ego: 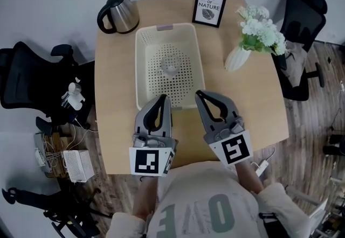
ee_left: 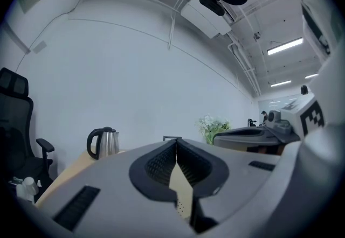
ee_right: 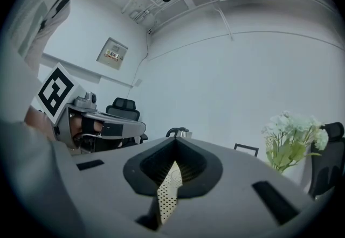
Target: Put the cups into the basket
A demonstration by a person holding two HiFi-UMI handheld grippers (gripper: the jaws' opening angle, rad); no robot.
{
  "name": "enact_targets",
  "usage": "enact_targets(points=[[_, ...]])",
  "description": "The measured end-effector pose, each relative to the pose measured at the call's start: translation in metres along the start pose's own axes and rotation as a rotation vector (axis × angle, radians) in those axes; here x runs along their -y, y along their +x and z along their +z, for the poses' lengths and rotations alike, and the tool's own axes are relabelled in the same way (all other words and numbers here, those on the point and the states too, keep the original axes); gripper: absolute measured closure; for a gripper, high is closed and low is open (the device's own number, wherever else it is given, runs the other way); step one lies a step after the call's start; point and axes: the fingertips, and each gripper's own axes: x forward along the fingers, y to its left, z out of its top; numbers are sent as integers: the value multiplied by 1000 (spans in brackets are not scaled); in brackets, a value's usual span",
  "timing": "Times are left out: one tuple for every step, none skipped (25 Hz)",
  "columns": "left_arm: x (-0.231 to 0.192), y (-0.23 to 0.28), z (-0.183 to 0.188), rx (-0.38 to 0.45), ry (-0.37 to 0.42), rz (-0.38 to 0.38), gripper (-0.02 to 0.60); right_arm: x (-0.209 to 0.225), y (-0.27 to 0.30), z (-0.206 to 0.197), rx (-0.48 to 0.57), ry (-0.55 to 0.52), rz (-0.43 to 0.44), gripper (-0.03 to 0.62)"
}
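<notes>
inside perforated rectangular basket [ego: 142,64], clear cup [ego: 170,64]

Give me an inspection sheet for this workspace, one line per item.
Surface: wooden table, no spills seen.
Job's things: cream perforated basket at mid-table; one clear cup appears to sit inside it; no other cup seen.
Clutter: kettle, framed print and vase of white flowers along the far edge.
Grippers: left gripper and right gripper both have their jaws together and empty, tips at the basket's near rim.
Cables: white box with tangled leads on the floor at left; white cable by the table's near right edge.
Surroundings: left office chair, right office chair, wood-pattern floor.
</notes>
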Motion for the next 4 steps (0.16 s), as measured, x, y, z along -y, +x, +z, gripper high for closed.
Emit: enact_targets(points=[[-1,0,-1,-2,-5,1,571,0,0,0,2,0,1,597],[-1,1,-2,-6,-11,1,571,0,0,0,3,0,1,597],[-2,1,-3,-9,-15,2,571,0,1,0,4,0,0,597],[-3,1,-4,-13,-19,3,571,0,1,0,5,-1,0,597]])
